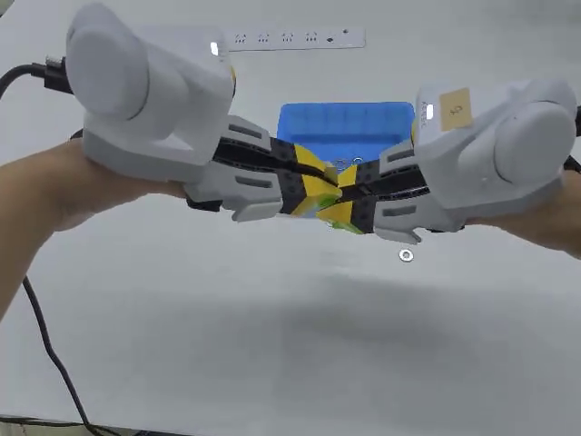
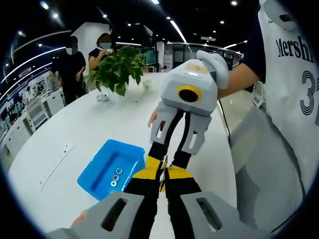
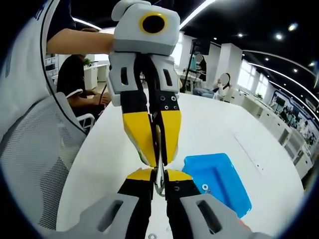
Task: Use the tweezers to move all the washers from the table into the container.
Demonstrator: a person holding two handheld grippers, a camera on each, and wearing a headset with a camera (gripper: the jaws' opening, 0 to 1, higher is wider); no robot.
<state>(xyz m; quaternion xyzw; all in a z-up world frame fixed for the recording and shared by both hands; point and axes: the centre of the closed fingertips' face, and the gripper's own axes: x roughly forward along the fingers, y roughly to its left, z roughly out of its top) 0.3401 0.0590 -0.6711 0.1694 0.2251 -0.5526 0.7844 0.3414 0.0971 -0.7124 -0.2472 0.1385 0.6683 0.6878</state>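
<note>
My two grippers meet tip to tip above the near edge of the blue container [image 1: 345, 123]. The left gripper [image 1: 320, 184] comes in from the left and the right gripper [image 1: 352, 196] from the right. A thin metal pair of tweezers [image 3: 158, 186] runs between both sets of yellow fingers. The right gripper [image 3: 158, 175] is shut on it. The left gripper [image 3: 158, 158] also looks shut on it from the opposite side. Several washers [image 2: 115, 178] lie inside the container [image 2: 107, 167]. One washer [image 1: 406, 255] lies on the white table just below the right gripper.
A white power strip [image 1: 290, 38] lies behind the container. A black cable [image 1: 45, 345] trails over the table's near left edge. A potted plant [image 2: 117, 69] stands at the table's far end, with people behind it. A mesh chair [image 3: 30, 164] stands beside the table.
</note>
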